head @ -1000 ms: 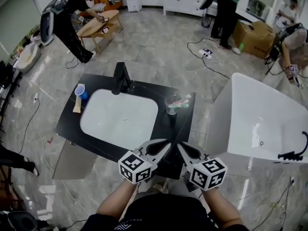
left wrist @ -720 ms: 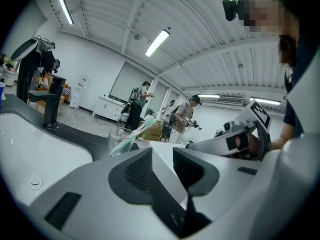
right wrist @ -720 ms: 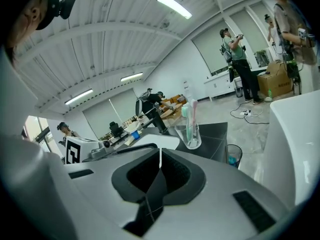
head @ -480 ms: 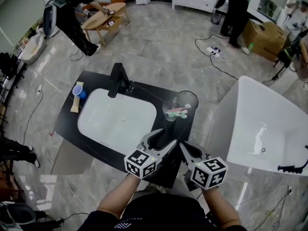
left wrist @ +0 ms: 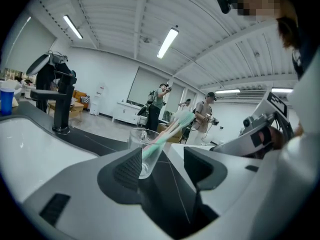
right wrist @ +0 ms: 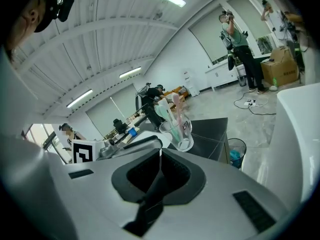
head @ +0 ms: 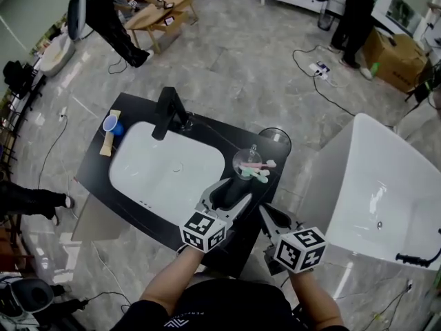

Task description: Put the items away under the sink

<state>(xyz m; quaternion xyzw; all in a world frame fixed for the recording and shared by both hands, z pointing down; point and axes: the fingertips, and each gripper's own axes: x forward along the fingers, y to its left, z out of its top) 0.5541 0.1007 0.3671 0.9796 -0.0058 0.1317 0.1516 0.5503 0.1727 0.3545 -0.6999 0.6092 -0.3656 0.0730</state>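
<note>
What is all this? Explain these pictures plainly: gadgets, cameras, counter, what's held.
A person holds a two-jaw gripper in each hand. One camera sits on the person's head, looking down; the other two ride on the grippers, looking along their jaws. The left gripper has just been opening, nothing between its jaws; the right gripper is shut and empty. The black counter carries a white basin, a tap, a blue cup and a glass of toothbrushes just ahead of both grippers.
</note>
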